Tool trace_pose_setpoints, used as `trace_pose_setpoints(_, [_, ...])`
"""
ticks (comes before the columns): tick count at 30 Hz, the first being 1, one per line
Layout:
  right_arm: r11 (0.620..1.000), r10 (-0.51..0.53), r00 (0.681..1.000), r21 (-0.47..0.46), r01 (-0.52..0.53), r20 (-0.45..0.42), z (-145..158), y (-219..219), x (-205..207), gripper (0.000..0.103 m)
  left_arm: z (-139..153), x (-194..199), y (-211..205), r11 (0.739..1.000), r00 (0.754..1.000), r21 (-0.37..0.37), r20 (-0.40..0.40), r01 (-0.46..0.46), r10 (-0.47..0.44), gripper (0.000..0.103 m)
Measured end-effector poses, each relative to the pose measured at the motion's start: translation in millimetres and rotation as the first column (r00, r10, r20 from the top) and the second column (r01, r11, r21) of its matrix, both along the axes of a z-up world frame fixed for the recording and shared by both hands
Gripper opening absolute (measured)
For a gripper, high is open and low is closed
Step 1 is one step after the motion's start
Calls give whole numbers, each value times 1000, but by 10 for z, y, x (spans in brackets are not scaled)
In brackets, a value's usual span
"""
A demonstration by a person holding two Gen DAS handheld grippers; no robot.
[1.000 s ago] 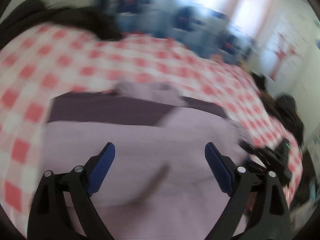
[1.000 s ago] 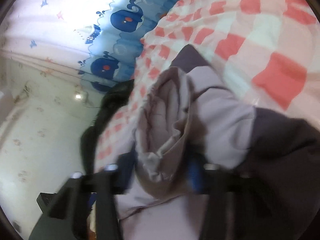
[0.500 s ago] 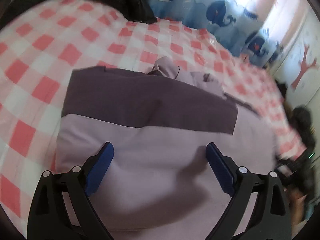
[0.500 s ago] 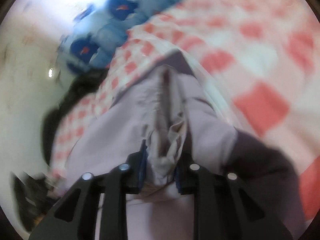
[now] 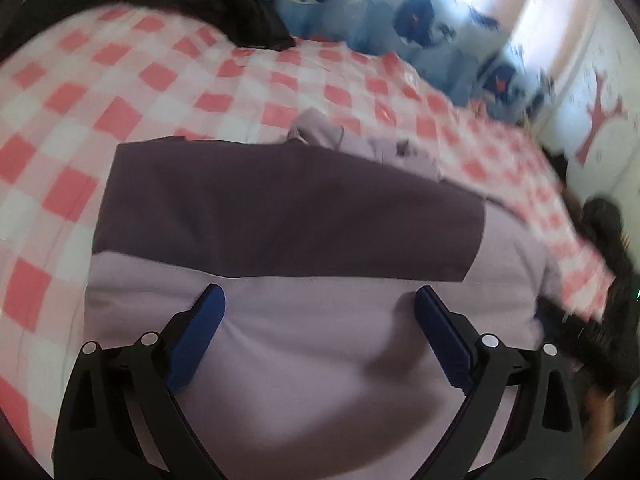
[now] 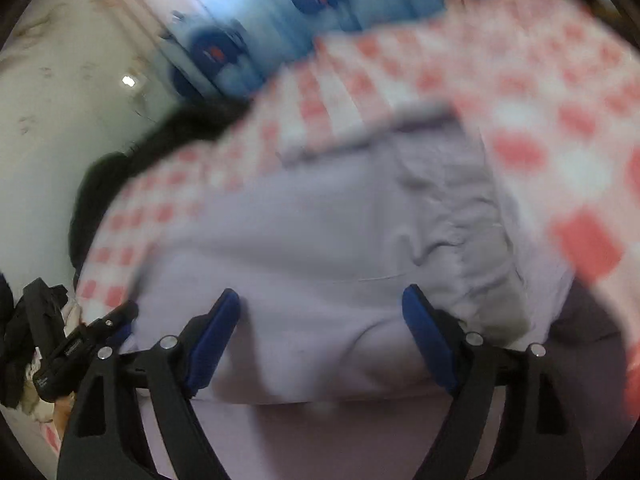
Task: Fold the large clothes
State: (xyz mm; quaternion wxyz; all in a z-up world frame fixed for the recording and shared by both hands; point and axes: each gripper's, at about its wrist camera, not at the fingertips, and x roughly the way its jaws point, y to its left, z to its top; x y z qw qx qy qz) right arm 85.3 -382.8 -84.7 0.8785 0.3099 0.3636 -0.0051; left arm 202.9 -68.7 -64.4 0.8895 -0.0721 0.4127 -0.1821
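Left wrist view: your left gripper (image 5: 318, 322) opens wide, empty, over the part-folded garment (image 5: 288, 216); right gripper (image 6: 320, 326) opening, released; folds remain.

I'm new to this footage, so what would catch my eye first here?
A lilac garment with a broad dark purple band lies folded on a red-and-white checked bedspread. Behind the bed hangs a blue whale-print curtain.
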Motion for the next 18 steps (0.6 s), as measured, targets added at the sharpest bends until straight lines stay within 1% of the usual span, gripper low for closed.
trace_pose_setpoints(2, [999, 3, 1000, 35, -2, -17, 110, -72, -23, 68, 33, -41, -19, 1000, 1000, 27, -13, -7, 7, 92])
trace_pose_setpoints(3, [998, -6, 1000, 55, 7, -14, 194, -95, -68, 68, 88, -78, 24, 1000, 999, 19, -40, -6, 7, 92])
trace_pose_setpoints(4, [996, -13, 1000, 83, 13, 2, 300, -146, -176, 69, 198, -176, 123, 1000, 997, -5, -77, -5, 4, 92])
trace_pose_setpoints(5, [993, -9, 999, 114, 4, 41, 480, -200, -345, 70, 280, -276, 222, 1000, 996, -23, -89, -7, 5, 92])
trace_pose_setpoints(6, [993, 6, 997, 113, -15, 73, 614, -247, -488, 77, 373, -427, 357, 999, 996, -32, -91, -11, 8, 92])
trace_pose_setpoints(7, [995, 23, 995, 94, -32, 100, 752, -279, -662, 82, 484, -674, 560, 1000, 996, -21, -87, -18, 16, 92])
trace_pose_setpoints(8, [997, 36, 992, 64, -44, 118, 891, -331, -933, 91, 527, -842, 714, 1000, 996, -3, -84, -20, 19, 92])
trace_pose_setpoints(9, [998, 38, 992, 53, -44, 122, 952, -379, -1153, 93, 555, -1068, 916, 1000, 996, 25, -87, -16, 18, 93])
trace_pose_setpoints(10, [998, 35, 993, 48, -40, 113, 965, -450, -1397, 93, 548, -1286, 1118, 998, 995, 55, -95, -14, 19, 94])
trace_pose_setpoints(11, [998, 36, 997, 41, -39, 72, 916, -549, -1709, 95, 530, -1436, 1272, 997, 994, 75, -102, -18, 25, 94])
trace_pose_setpoints(12, [998, 42, 999, 39, -43, 35, 852, -599, -1895, 95, 485, -1648, 1473, 995, 992, 97, -118, -28, 40, 94])
trace_pose_setpoints(13, [998, 45, 999, 51, -44, -13, 745, -707, -2150, 95, 430, -1843, 1663, 994, 988, 96, -146, -43, 57, 94])
trace_pose_setpoints(14, [997, 41, 998, 64, -39, -38, 682, -760, -2291, 95, 388, -1970, 1802, 995, 983, 79, -170, -58, 70, 94])
trace_pose_setpoints(15, [995, 41, 996, 97, -34, -76, 556, -832, -2500, 95, 326, -2140, 1967, 996, 975, 42, -204, -81, 88, 94])
trace_pose_setpoints(16, [989, 67, 990, 140, -50, -123, 421, -890, -2699, 95, 263, -2297, 2108, 994, 965, 7, -239, -112, 110, 94])
trace_pose_setpoints(18, [984, 94, 978, 167, -63, -186, 240, -902, -2957, 95, 156, -2538, 2278, 987, 950, -45, -281, -155, 137, 94])
